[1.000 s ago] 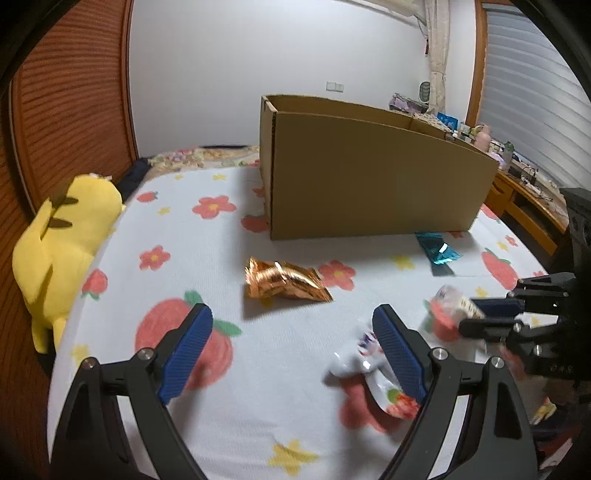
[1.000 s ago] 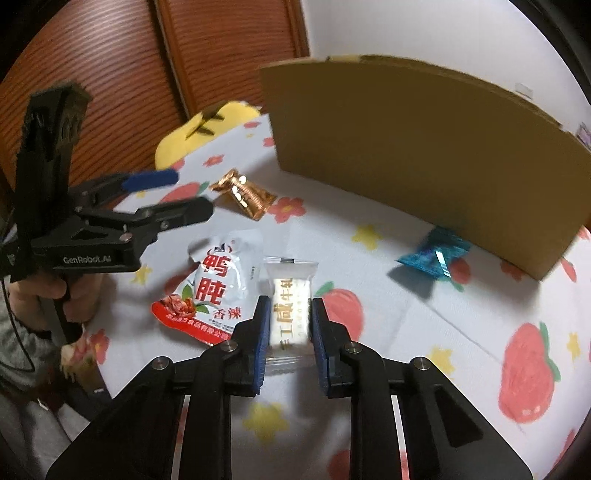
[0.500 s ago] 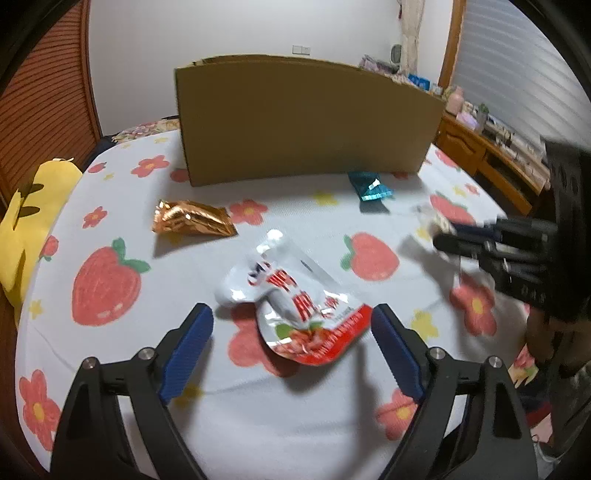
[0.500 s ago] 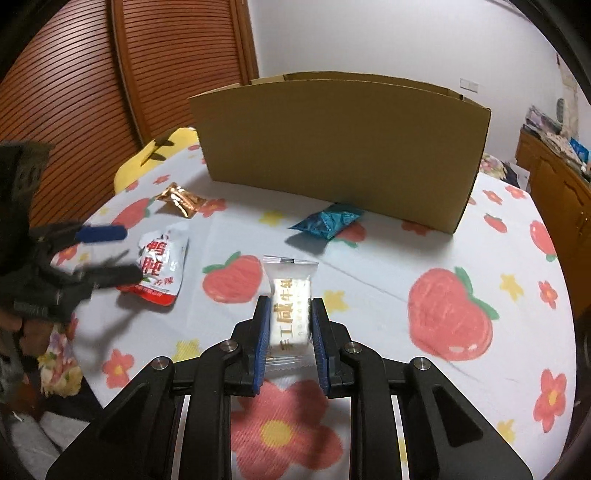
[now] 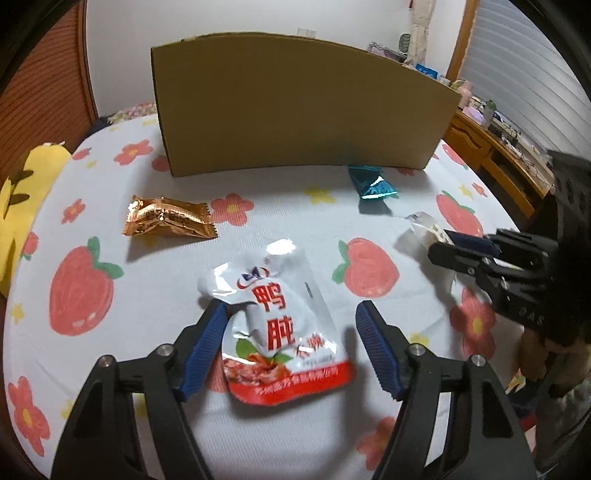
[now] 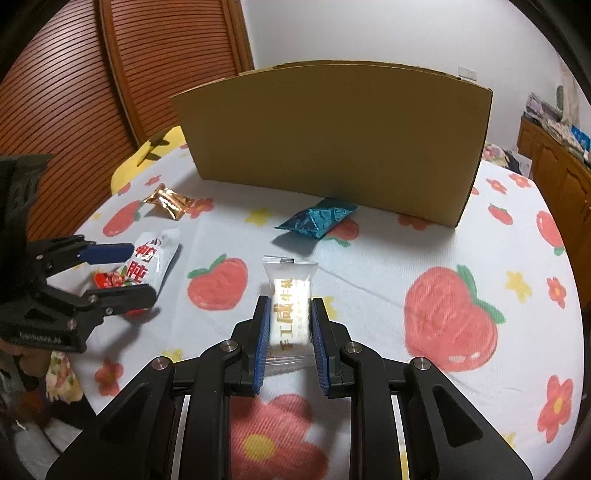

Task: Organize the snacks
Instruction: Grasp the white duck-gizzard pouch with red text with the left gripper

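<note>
— What is shown around the scene?
— A tablecloth printed with strawberries and flowers is spread over the surface; a yellow plush toy is seen at its left edge.

— And behind?
— A brown slatted door is pictured beside a white wall. A wooden cabinet, cluttered on top, is seen below window blinds.

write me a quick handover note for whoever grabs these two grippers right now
Right gripper: shut on the white candy packet, held above the cloth.
Left gripper: open, fingers either side of the white-and-red pouch, not gripped.
Copper packet and teal packet lie on the cloth in front of the cardboard box.
Done: one snack picked up; nothing visibly boxed.
Left: close on the pouch, then probably box all four.
</note>
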`<action>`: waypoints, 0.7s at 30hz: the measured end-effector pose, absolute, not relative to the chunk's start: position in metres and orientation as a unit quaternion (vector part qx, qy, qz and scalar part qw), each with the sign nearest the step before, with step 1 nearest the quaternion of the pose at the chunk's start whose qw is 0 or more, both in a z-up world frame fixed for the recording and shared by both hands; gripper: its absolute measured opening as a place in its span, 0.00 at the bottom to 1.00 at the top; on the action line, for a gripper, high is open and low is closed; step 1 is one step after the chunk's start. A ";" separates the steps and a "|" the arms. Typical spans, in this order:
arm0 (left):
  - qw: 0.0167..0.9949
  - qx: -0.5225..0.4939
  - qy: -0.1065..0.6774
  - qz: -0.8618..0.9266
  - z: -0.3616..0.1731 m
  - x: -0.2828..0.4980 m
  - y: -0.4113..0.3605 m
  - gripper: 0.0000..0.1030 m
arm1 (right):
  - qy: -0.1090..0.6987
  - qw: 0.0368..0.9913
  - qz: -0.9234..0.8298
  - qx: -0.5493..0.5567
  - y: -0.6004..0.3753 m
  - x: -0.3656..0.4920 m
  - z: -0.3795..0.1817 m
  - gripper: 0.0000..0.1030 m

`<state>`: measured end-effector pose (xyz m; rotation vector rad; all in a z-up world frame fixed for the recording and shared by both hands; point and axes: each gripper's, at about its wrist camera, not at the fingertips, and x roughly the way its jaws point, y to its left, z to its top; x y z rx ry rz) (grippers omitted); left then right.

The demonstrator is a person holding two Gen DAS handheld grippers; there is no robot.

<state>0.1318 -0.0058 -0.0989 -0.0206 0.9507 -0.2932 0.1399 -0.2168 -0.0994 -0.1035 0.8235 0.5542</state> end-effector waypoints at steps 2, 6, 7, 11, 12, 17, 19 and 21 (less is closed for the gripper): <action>0.878 -0.003 0.458 -0.136 -0.100 0.135 -0.007 0.69 | 0.394 0.879 0.264 -0.050 -0.217 0.140 -0.099 0.19; 0.879 0.010 0.458 -0.130 -0.101 0.139 -0.009 0.69 | 0.392 0.880 0.263 -0.047 -0.217 0.140 -0.099 0.19; 0.880 0.011 0.458 -0.128 -0.101 0.140 -0.009 0.69 | 0.391 0.880 0.263 -0.048 -0.216 0.140 -0.100 0.19; 0.882 0.012 0.455 -0.122 -0.102 0.137 -0.007 0.69 | 0.390 0.880 0.266 -0.048 -0.216 0.140 -0.099 0.19; 0.882 0.018 0.455 -0.122 -0.102 0.136 -0.007 0.69 | 0.389 0.881 0.266 -0.047 -0.217 0.140 -0.099 0.19; 0.885 0.019 0.449 -0.125 -0.101 0.132 -0.006 0.58 | 0.390 0.881 0.264 -0.047 -0.217 0.140 -0.100 0.19; 0.885 0.019 0.447 -0.129 -0.101 0.131 -0.005 0.57 | 0.391 0.881 0.264 -0.048 -0.217 0.140 -0.100 0.19; 0.886 0.026 0.444 -0.132 -0.101 0.128 -0.005 0.57 | 0.392 0.880 0.264 -0.047 -0.217 0.140 -0.100 0.19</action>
